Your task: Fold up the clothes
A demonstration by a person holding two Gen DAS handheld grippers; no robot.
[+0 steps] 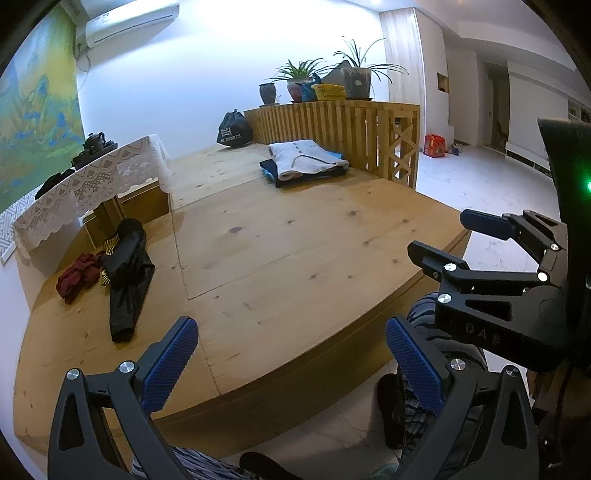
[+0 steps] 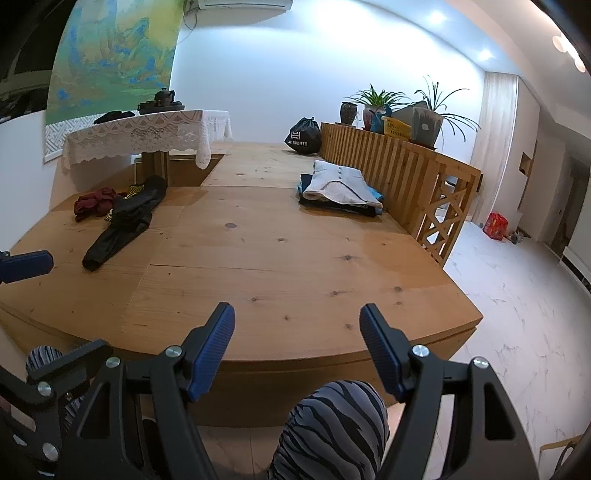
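Nearest: left gripper (image 1: 291,363) w/ blue ribbed pads, jaws wide apart, nothing btwn them, hanging over the near edge of the big pale pine-plank tabletop (image 1: 295,258). Right gripper (image 2: 297,349) likewise spread wide & empty, over the same near edge; in the left wrist view it shows at the right side, apart from the left one. Below both, the person's knees in grey/black zebra-stripe trousers (image 2: 332,424) against the tabletop's front. Middle of the tabletop is bare wood, so nothing lies btwn grippers and the clothes. Unfolded clothes sit at the left: a crumpled long black garment (image 1: 127,280) w/ yellow-striped trim, and touching it on its left a bunched dark-red cloth (image 1: 79,277). Just behind them a small table under a white lace cloth (image 1: 92,184), dark teapot set (image 2: 162,99) on top; its leg stands close behind the black garment. Far right of the tabletop: a stack of folded clothes (image 2: 340,188), light-grey buttoned top uppermost, dark & blue pieces under, right beside a slatted wooden partition (image 1: 332,125). Black drawstring sports bag (image 2: 304,136) at the partition's far end. On the partition: potted plants (image 1: 354,74) & a yellow basket (image 2: 397,127). Back wall: green/blue landscape hanging (image 2: 114,55), white AC unit (image 1: 129,20). White marble floor (image 2: 517,295) at right w/ a red pack (image 2: 496,225) on it.
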